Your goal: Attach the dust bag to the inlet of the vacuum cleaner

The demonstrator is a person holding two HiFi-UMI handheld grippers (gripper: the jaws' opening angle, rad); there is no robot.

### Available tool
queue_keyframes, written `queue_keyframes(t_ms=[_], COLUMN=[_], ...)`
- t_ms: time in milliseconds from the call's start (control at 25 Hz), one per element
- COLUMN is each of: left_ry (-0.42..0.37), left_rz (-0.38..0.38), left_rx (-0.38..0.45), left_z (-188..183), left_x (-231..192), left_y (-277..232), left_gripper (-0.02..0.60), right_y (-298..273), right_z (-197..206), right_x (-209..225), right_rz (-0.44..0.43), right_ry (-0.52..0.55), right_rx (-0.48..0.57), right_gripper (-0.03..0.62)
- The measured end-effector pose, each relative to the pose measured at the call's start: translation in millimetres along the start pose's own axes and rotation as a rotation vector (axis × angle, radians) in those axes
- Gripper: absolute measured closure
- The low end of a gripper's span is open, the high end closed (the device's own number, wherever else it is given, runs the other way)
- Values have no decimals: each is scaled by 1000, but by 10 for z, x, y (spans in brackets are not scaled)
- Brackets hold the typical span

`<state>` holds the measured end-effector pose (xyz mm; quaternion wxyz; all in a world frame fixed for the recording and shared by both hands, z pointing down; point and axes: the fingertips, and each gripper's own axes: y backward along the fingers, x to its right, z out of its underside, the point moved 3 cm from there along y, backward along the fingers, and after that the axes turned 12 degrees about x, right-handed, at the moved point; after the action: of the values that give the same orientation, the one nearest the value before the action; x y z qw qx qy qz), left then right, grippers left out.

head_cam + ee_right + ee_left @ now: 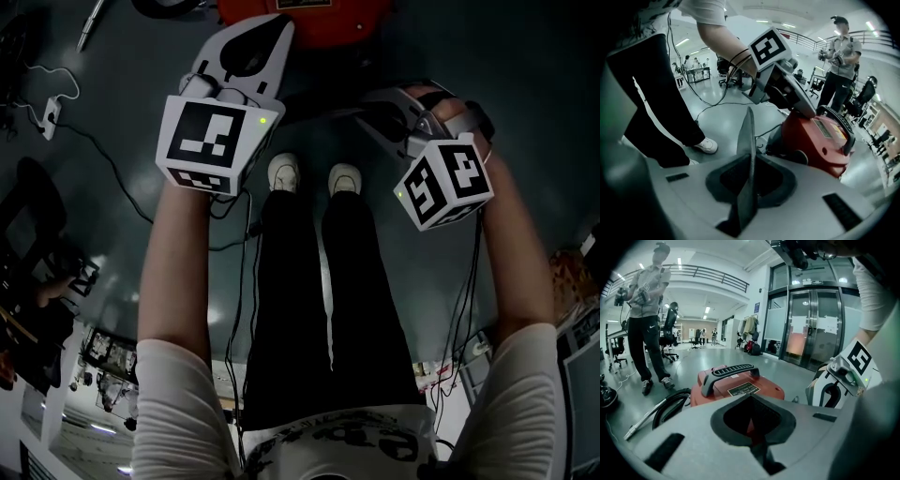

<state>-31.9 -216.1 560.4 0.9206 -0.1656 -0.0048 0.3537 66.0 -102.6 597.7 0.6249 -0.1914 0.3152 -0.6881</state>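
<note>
The red vacuum cleaner [300,23] stands on the floor ahead of my feet, with a black handle [731,371] on its lid. My left gripper [267,28] hangs just over the lid; its jaws look shut with nothing in them. In the right gripper view its fingers [799,101] reach down to the lid by the handle. My right gripper [375,103] is to the right of the vacuum and tilted down. It is shut on a thin flat grey sheet [749,154] that stands edge-on between the jaws. I cannot tell whether this sheet is the dust bag. No inlet shows.
A black hose [670,404] and a metal wand [647,420] lie on the floor left of the vacuum. Cables [94,141] run across the grey floor. Another person [647,310] stands beyond the vacuum. Chairs and desks line the far side of the hall.
</note>
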Motion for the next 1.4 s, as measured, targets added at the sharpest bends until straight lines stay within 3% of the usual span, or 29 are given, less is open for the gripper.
queue_keyframes(t_ms=[240, 600, 960, 1200, 1400], left_ry=[-21, -7, -30, -39, -43], left_rz=[8, -15, -2, -9, -12], left_rx=[0, -5, 4, 6, 12], left_z=[28, 3, -13, -11, 29], left_x=[-1, 18, 41, 43, -4], left_y=[3, 10, 4, 21, 32], left_gripper=[580, 580, 580, 580, 578], right_y=[96, 54, 146, 136, 69], right_z=[161, 68, 172, 159, 159], right_x=[39, 59, 55, 57, 81], right_rz=[86, 70, 86, 111, 129], right_ry=[-164, -105, -189, -304, -349], right_rx=[59, 63, 72, 66, 29], right_gripper=[568, 563, 563, 563, 525])
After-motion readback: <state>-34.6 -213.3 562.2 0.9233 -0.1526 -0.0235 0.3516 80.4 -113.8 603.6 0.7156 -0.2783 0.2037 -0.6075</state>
